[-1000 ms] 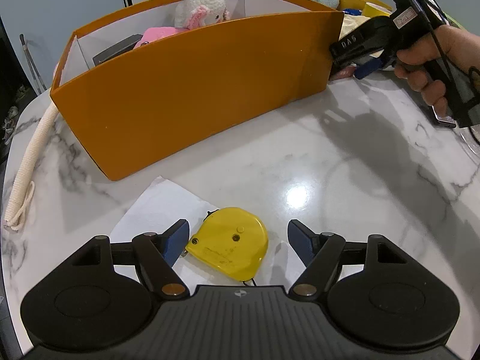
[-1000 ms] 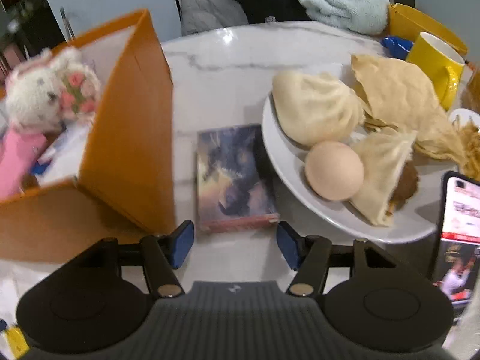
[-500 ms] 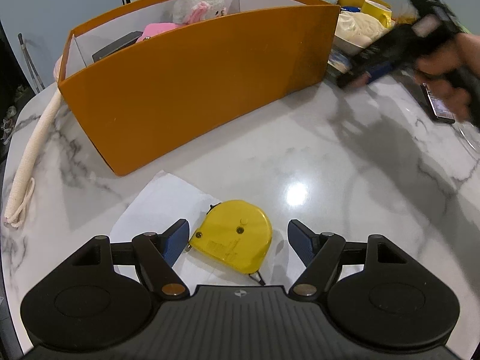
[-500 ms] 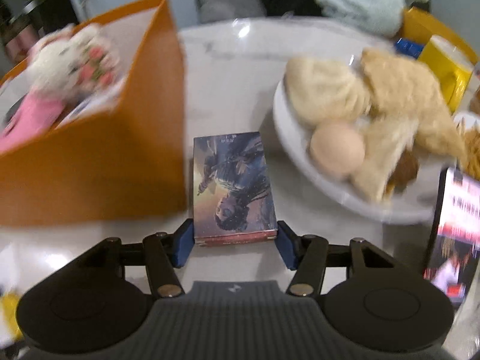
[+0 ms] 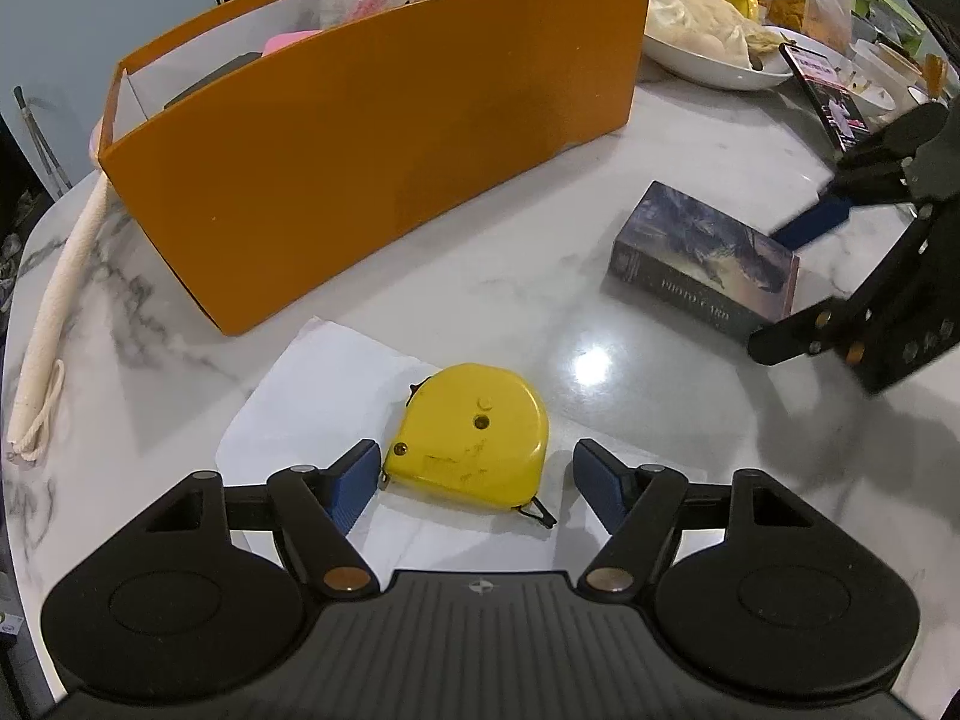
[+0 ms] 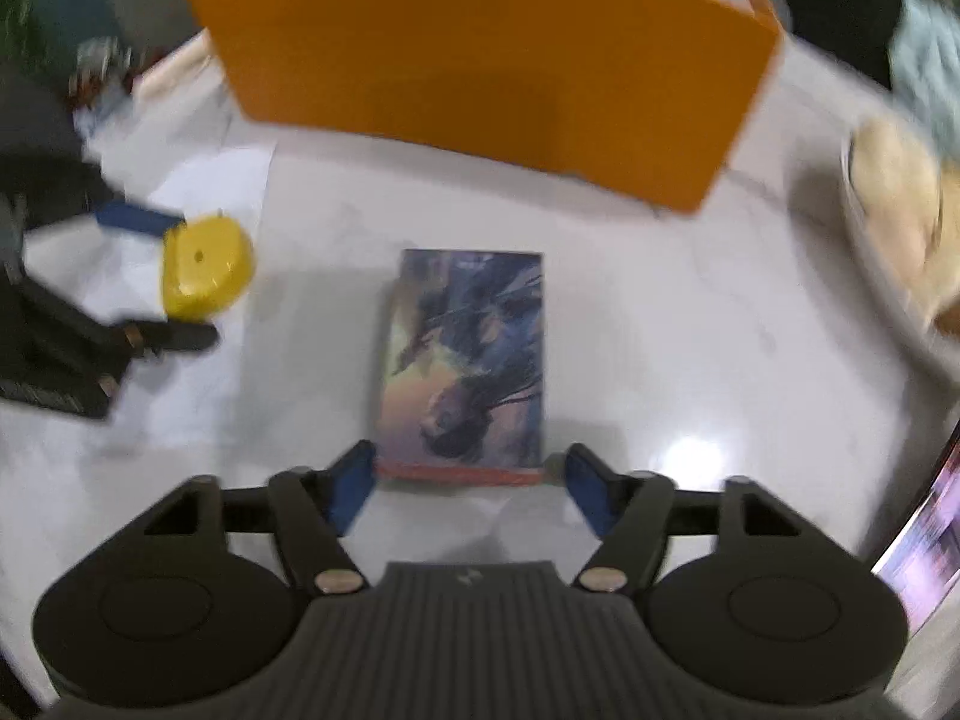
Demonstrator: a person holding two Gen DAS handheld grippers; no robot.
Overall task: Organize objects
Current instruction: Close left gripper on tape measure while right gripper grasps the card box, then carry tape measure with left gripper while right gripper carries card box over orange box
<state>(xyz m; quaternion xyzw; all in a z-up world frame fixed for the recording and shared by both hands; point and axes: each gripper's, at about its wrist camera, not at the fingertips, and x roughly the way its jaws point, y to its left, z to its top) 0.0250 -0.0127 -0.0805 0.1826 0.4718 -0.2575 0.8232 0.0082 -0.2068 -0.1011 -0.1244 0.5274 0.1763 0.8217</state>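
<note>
A white marble-veined table (image 5: 492, 276) is seen, with a ceiling light reflected on it. A grey-blue wall (image 5: 78, 18) is seen far left.

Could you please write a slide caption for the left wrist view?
Left tool open astride a yellow tape measure on white paper, orange box behind.

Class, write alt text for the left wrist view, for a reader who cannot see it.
A yellow tape measure lies on white paper between the open blue fingers of the left gripper, on a marble table. Behind it stands an orange box; at right, the right gripper straddles a card box.
</note>
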